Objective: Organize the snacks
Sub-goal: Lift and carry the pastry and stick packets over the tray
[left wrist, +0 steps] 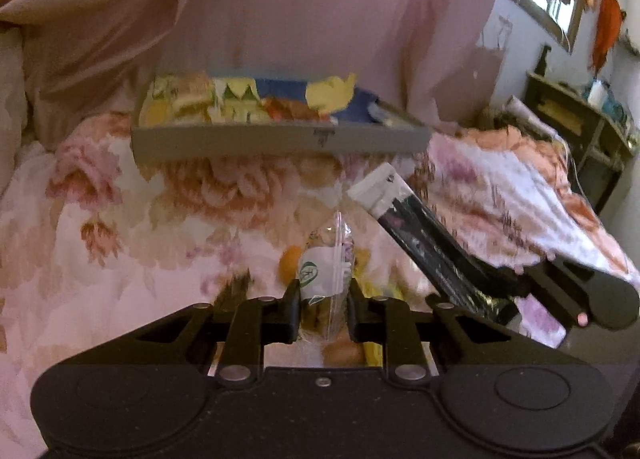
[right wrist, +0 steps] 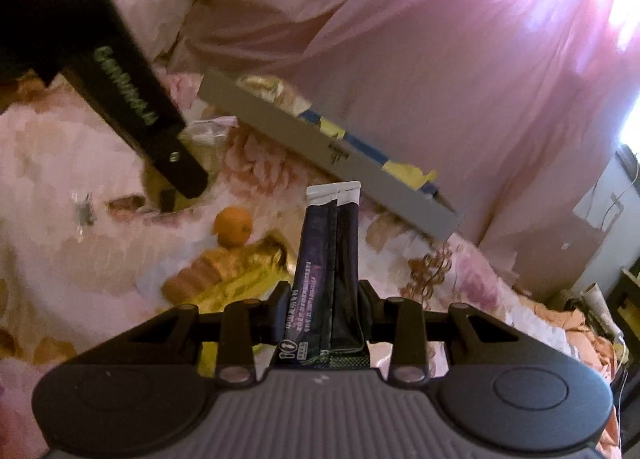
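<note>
Right now I am working over a bed (left wrist: 100,219) with a floral cover, a pink curtain (left wrist: 300,11) hanging behind it, and a grey tray (left wrist: 280,137) already part full of snacks sitting on the cover ahead of both tools. My left gripper (left wrist: 323,299) is clamped on a clear packet (left wrist: 326,259) with a white and green label, held upright between the jaws. My right gripper (right wrist: 325,299) is closed on dark sachets (right wrist: 330,259) with white tops, which appear to be two side by side and stick out forward toward the tray's near wall. Loose on the cover below lie an orange (right wrist: 233,226), a yellow wrapper (right wrist: 244,279) and a small silvery sweet (right wrist: 83,211), so I judge the sorting far from finished. My worry is the clear packet: the film is slick and thin, and a jolt on the way to the tray could let it slide out. The sachets look pinched low down, so their long free ends may catch the tray's wall and twist loose. The tray rests on soft bedding, so a push on its rim could tip it and spill what is inside. With both tools close together, I could also knock one against the other.
</note>
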`<state>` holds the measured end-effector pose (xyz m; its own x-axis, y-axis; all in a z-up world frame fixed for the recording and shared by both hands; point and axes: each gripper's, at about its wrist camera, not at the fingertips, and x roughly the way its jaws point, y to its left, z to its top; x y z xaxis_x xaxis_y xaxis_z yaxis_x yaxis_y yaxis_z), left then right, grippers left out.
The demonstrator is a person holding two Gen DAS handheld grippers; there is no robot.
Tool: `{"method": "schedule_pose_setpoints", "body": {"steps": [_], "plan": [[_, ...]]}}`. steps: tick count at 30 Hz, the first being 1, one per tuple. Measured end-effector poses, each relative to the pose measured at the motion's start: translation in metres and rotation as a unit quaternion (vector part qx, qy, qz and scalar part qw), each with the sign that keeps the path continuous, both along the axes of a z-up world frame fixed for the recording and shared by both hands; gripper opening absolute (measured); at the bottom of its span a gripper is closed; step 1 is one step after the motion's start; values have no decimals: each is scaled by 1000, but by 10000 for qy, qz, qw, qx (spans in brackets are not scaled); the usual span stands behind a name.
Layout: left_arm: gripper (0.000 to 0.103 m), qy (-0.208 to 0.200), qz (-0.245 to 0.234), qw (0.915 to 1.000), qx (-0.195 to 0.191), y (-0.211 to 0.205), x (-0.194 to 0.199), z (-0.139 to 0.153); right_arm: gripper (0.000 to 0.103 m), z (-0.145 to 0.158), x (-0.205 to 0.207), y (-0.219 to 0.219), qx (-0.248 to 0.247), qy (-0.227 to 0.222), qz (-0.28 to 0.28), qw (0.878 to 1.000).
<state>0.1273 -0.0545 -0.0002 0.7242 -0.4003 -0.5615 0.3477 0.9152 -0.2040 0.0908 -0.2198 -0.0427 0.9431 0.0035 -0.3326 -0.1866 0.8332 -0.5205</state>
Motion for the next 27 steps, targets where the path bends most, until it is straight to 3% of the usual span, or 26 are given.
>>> {"method": "schedule_pose_setpoints", "body": {"steps": [8, 17, 27], "plan": [[23, -447, 378, 9979, -278, 3, 44, 41, 39, 34, 21, -1, 256, -546, 93, 9981], [23, -1014, 583, 9926, -328, 2, 120, 88, 39, 66, 99, -6, 168, -1047, 218, 9941], [23, -829, 726, 9932, -367, -10, 192, 76, 39, 82, 186, -5, 289, -1100, 199, 9933]]}}
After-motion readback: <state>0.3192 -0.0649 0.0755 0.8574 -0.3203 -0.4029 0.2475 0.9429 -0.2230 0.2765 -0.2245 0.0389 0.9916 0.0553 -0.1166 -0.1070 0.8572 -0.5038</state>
